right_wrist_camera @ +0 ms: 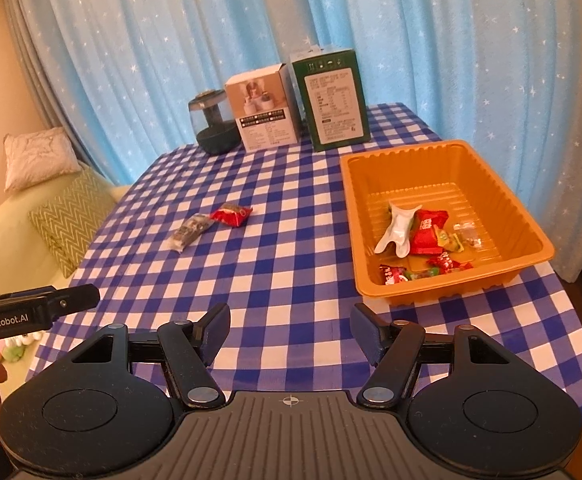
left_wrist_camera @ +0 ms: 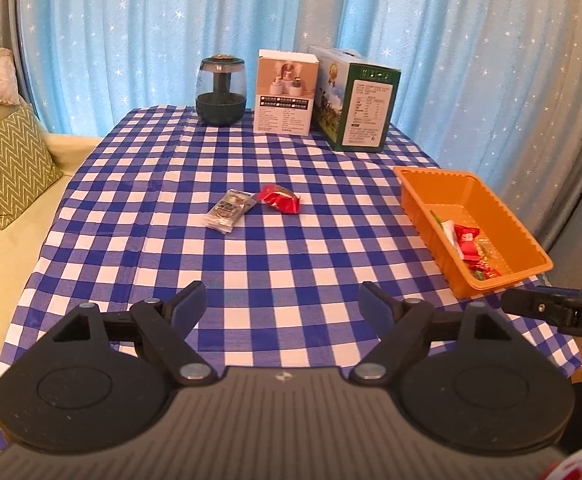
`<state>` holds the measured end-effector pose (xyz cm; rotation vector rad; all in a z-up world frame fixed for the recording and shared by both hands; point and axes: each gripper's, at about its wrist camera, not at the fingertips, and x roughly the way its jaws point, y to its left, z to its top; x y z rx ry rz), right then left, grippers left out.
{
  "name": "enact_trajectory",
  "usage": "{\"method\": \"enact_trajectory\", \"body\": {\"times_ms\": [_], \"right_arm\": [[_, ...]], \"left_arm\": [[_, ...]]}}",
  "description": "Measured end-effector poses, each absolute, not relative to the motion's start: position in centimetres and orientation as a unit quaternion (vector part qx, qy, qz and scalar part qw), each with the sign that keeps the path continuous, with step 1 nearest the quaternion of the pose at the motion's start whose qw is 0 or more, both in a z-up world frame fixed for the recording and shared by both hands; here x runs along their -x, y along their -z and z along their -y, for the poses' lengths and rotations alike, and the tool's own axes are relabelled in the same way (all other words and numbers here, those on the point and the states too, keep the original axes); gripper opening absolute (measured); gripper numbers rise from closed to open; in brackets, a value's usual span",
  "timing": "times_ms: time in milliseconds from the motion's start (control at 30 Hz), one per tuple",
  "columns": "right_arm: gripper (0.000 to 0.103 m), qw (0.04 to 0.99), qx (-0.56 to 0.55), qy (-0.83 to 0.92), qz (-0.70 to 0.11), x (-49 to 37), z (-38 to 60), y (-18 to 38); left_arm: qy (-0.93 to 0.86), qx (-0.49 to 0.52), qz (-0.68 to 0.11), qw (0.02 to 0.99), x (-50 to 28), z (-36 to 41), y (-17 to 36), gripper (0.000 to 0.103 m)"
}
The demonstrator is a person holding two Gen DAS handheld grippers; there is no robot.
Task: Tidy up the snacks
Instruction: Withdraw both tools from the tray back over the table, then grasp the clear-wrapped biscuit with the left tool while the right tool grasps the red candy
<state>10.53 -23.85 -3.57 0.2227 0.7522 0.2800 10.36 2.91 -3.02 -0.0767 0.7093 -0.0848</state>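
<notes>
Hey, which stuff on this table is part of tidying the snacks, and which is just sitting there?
Job: red snack packet; clear snack packet; orange tray; snacks already in it.
Lying about: glass jar; white box; green box.

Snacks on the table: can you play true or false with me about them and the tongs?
1. Two snacks lie outside the tray: the red packet and the grey packet. True.
2. The tray is blue. False, it is orange.
3. The left tongs hold a snack. False, they are open with nothing in them.
4. The right tongs are open. True.
5. The tray has no snacks in it. False, several wrapped snacks lie inside.
</notes>
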Motion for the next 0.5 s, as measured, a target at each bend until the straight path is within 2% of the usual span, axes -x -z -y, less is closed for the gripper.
{"method": "enact_trajectory", "body": {"times_ms": [500], "right_arm": [[0.067, 0.909, -0.085, -0.160, -0.375, -14.4, 20.8, 5.1]], "left_arm": [[0.036, 0.031, -0.359, 0.932, -13.8, -3.9, 4.9, 0.082]]}}
